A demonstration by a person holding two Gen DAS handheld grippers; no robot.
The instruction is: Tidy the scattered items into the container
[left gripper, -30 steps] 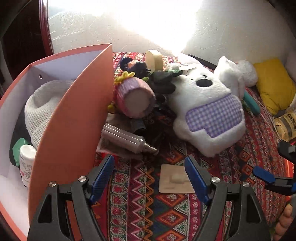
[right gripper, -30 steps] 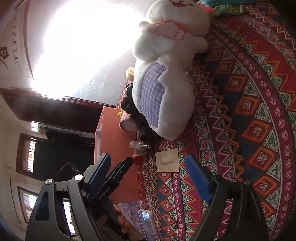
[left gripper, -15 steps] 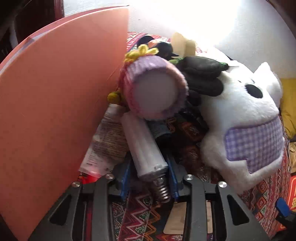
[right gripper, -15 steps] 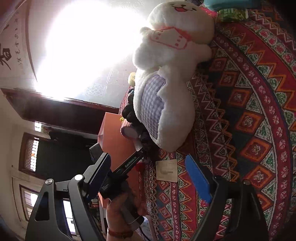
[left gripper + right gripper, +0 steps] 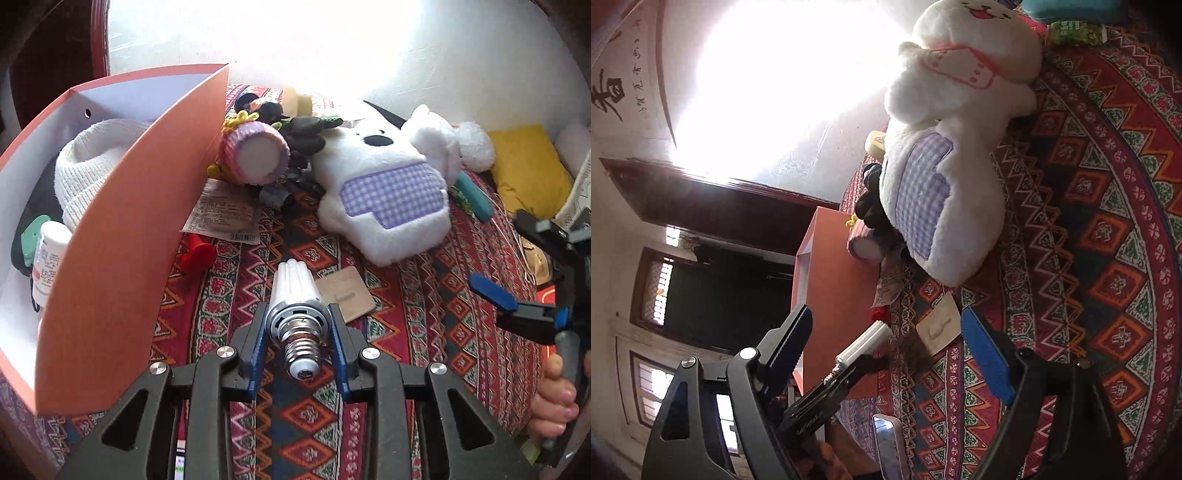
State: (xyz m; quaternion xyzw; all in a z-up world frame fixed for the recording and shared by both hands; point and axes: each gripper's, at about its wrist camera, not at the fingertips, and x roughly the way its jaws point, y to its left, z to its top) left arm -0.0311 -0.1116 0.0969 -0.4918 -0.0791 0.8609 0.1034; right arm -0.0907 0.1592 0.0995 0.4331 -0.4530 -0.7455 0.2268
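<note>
- We hold a white bulb [image 5: 295,291] clear of the patterned cloth [image 5: 306,417], our left gripper [image 5: 297,332] clamped on its metal collar, the screw base pointing back at the camera and the glass tubes pointing forward.
- The bulb sits just right of the orange box [image 5: 122,236], near its long side wall but apart from it.
- Inside the box lie a white knit hat [image 5: 92,162], a white bottle [image 5: 50,251] and a green clip [image 5: 31,234].
- On the cloth just ahead of the bulb lies a tan card [image 5: 347,295]; a red cap [image 5: 197,254] and a printed packet [image 5: 221,214] rest against the foot of the box.
- Farther back, a purple knit roll [image 5: 255,155] and a black toy [image 5: 306,131] crowd beside a white plush [image 5: 388,192] with a checked patch; a teal stick [image 5: 476,199] and a yellow cushion [image 5: 528,170] lie at right.
- Our right gripper [image 5: 886,350] hangs over the cloth, jaws wide apart and holding nothing; its view catches the bulb [image 5: 866,345] beside the box [image 5: 831,295].
</note>
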